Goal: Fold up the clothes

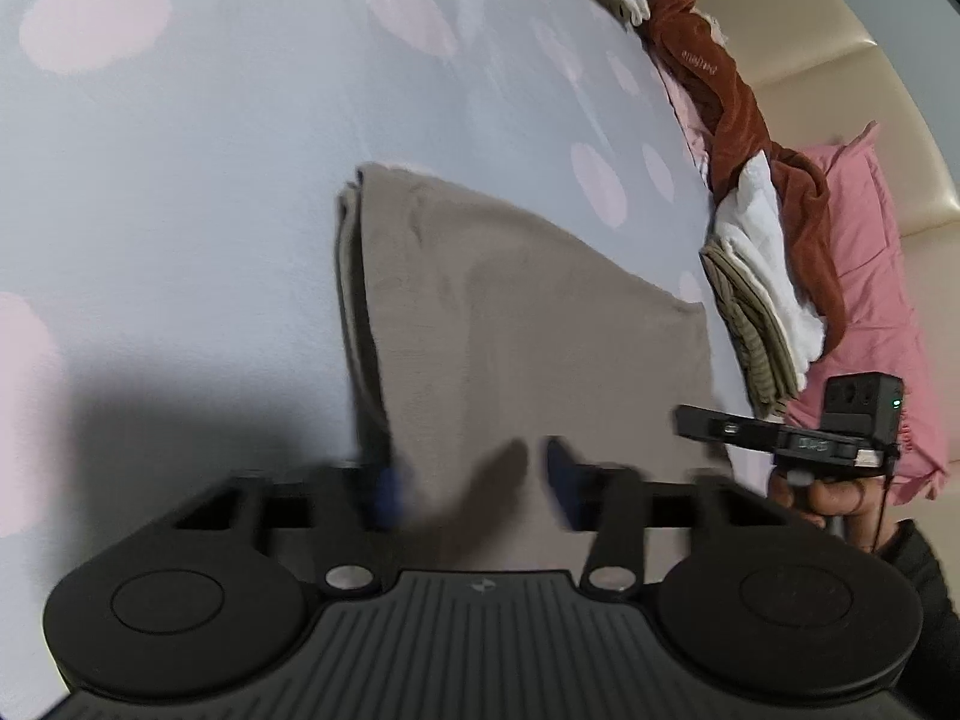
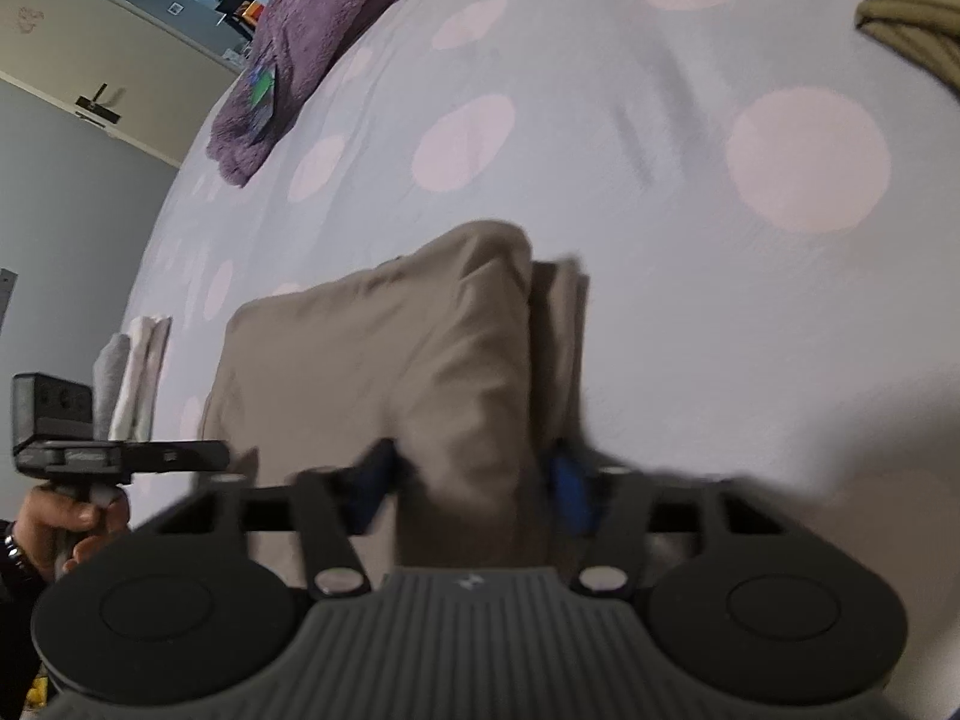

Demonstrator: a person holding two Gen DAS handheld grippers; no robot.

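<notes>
Right tool [image 2: 474,486] clenched on cloth [image 2: 384,372] fold; left tool [image 1: 468,483] straddles cloth edge, grip unclear. Risk: thick bunch slips from pads, fold collapses on bed [image 2: 690,192].

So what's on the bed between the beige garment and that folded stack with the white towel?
Nothing: in the left wrist view only bare dotted sheet lies between the beige garment and the folded stack.

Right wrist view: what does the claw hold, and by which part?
The right claw pinches the beige garment by a raised fold at its near edge.
</notes>
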